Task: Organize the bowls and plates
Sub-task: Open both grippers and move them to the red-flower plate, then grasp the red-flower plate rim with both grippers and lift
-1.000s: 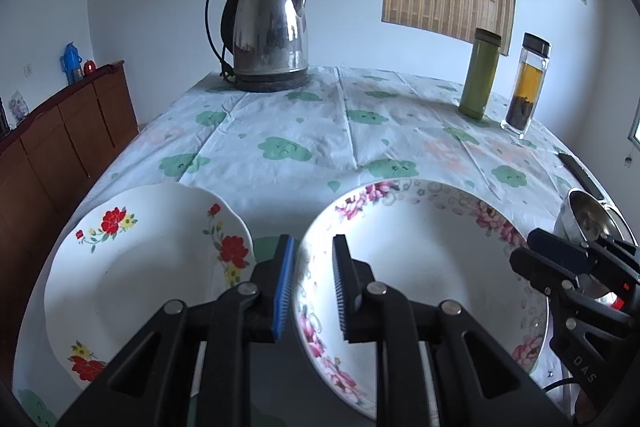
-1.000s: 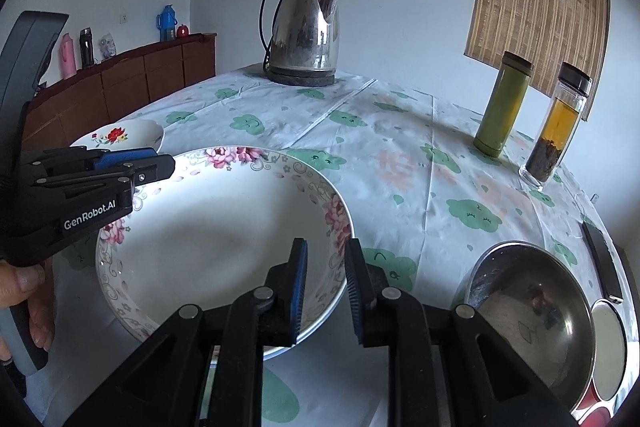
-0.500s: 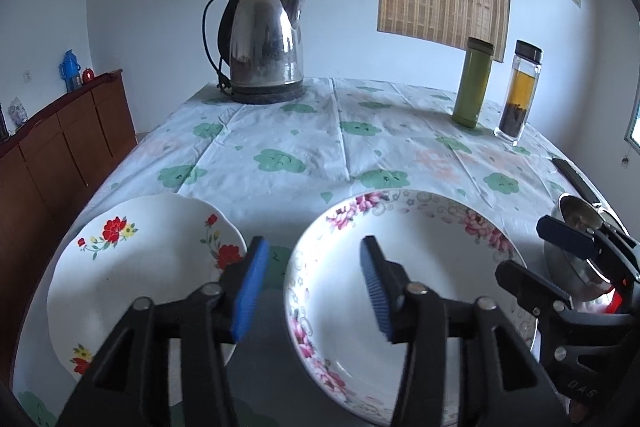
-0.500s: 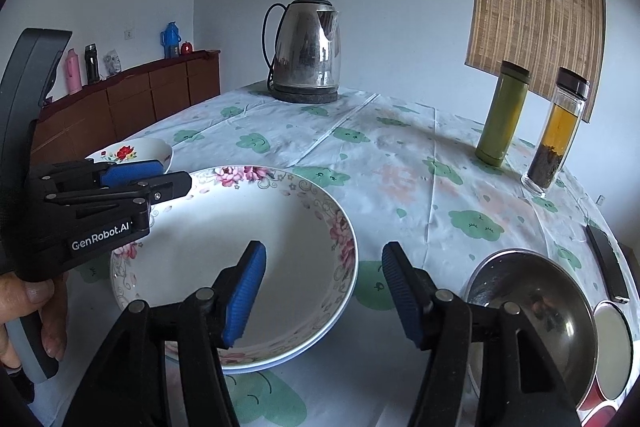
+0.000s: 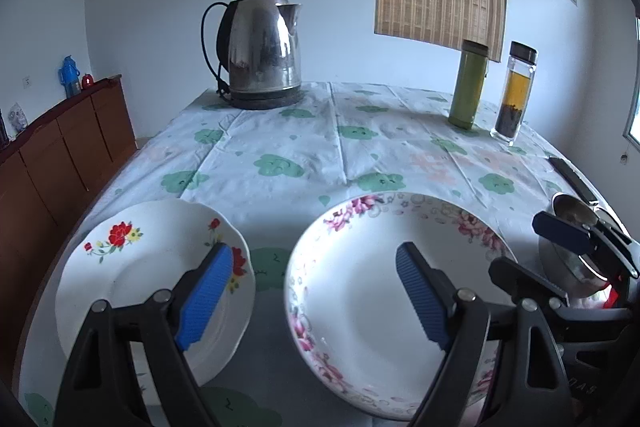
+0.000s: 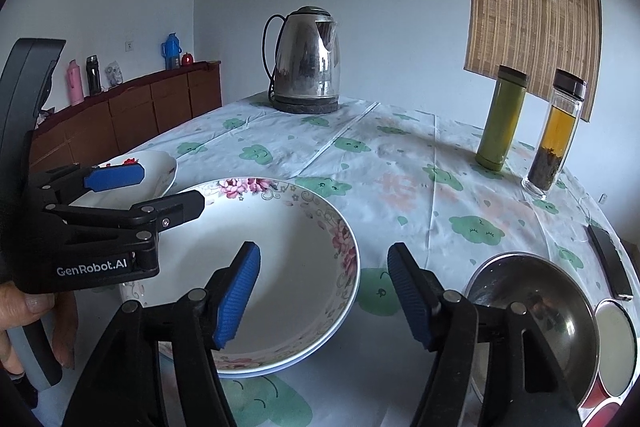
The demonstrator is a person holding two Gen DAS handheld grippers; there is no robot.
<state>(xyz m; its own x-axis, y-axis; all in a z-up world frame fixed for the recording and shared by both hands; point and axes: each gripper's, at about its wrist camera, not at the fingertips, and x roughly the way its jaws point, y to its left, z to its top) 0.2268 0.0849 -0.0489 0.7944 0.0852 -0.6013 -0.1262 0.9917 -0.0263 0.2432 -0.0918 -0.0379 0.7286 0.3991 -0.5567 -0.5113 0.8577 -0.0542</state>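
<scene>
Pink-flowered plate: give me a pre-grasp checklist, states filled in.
1. left gripper jaws opening, nothing between them: ok.
2. right gripper jaws opening, nothing between them: ok.
3. pink-flowered plate flat on the tablecloth, nothing in it: ok.
4. Its rim sits apart from the red-flowered plate: ok.
5. Its rim sits apart from the steel bowl: ok.
6. Whether a second plate lies under it: cannot tell.

Right of the right gripper [image 6: 324, 293], the metal bowl [image 6: 532, 311] and a round lid [image 6: 616, 347] run off the edge.
</scene>
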